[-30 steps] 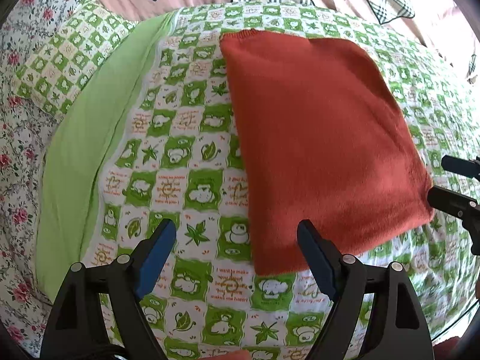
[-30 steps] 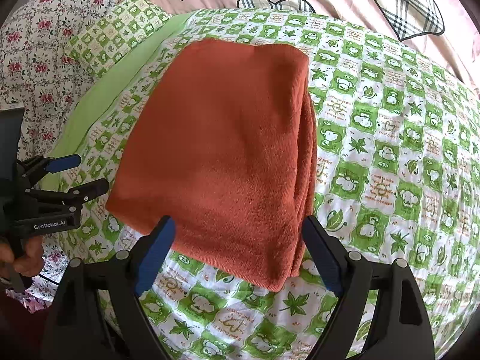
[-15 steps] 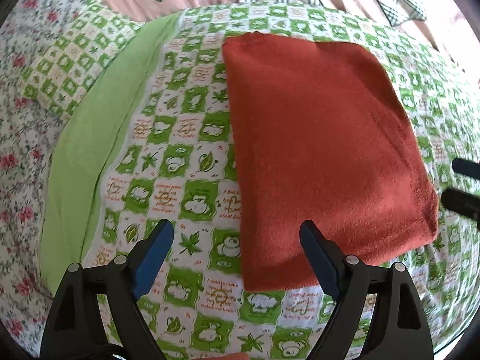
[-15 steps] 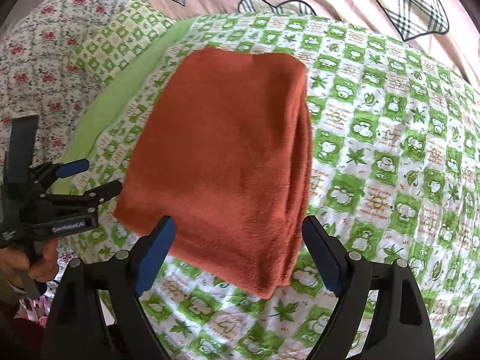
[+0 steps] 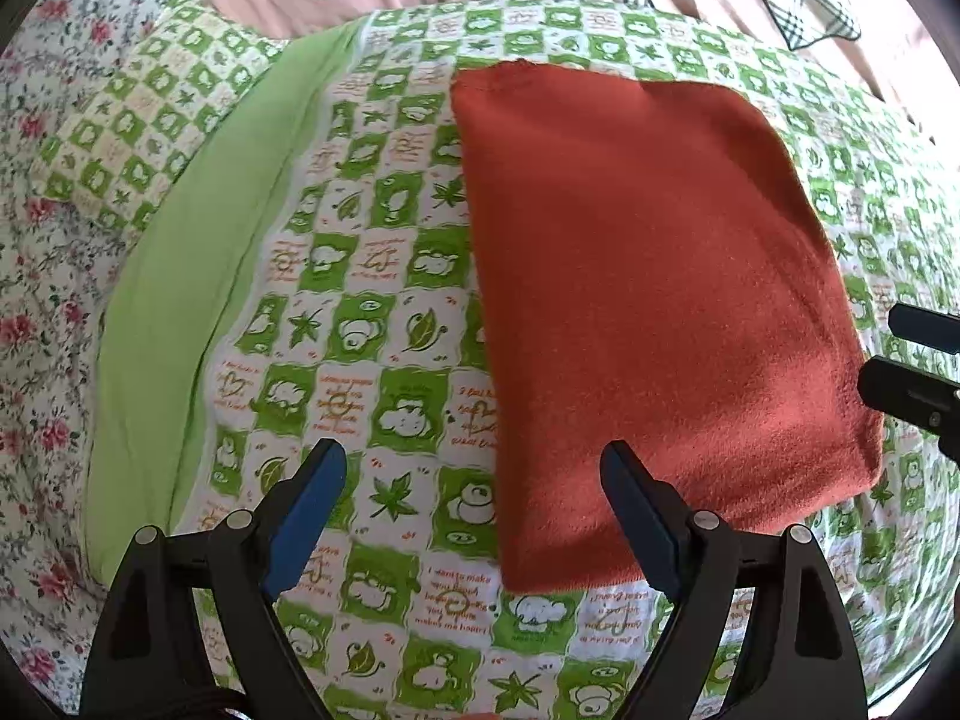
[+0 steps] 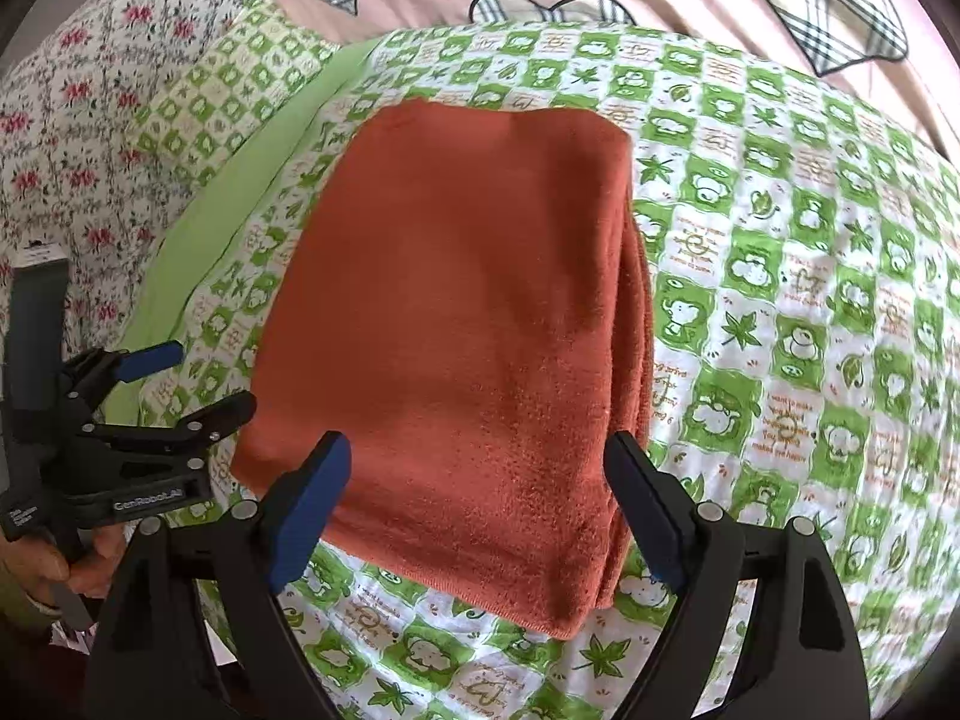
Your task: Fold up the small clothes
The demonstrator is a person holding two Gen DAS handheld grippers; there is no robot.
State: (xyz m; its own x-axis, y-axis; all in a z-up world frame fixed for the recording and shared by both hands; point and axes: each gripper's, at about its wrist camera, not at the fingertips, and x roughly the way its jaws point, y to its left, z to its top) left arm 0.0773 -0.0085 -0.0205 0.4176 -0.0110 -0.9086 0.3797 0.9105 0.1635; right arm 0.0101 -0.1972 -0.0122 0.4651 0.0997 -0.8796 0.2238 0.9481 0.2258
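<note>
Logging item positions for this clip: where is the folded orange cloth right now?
The folded orange cloth lies flat on the green checkered bedspread, ahead of both open grippers, right of the plain green strip in the left wrist view.

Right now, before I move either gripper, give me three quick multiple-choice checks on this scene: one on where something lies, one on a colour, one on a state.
1. Where does the folded cloth lie?
A. On the green checked bedspread
B. On the floral sheet
C. Held up between the right gripper's fingers

2. What colour is the folded cloth?
A. Pale pink
B. Rust orange
C. Lime green

3. How do the right gripper and left gripper stand?
A. Both shut on the cloth
B. Right shut, left open
C. Both open, gripping nothing

Answers:
1 A: the cloth rests flat on the checked cover in both views.
2 B: its whole surface is rust orange.
3 C: each pair of blue-padded fingers is spread wide with only a gap between them.
</note>
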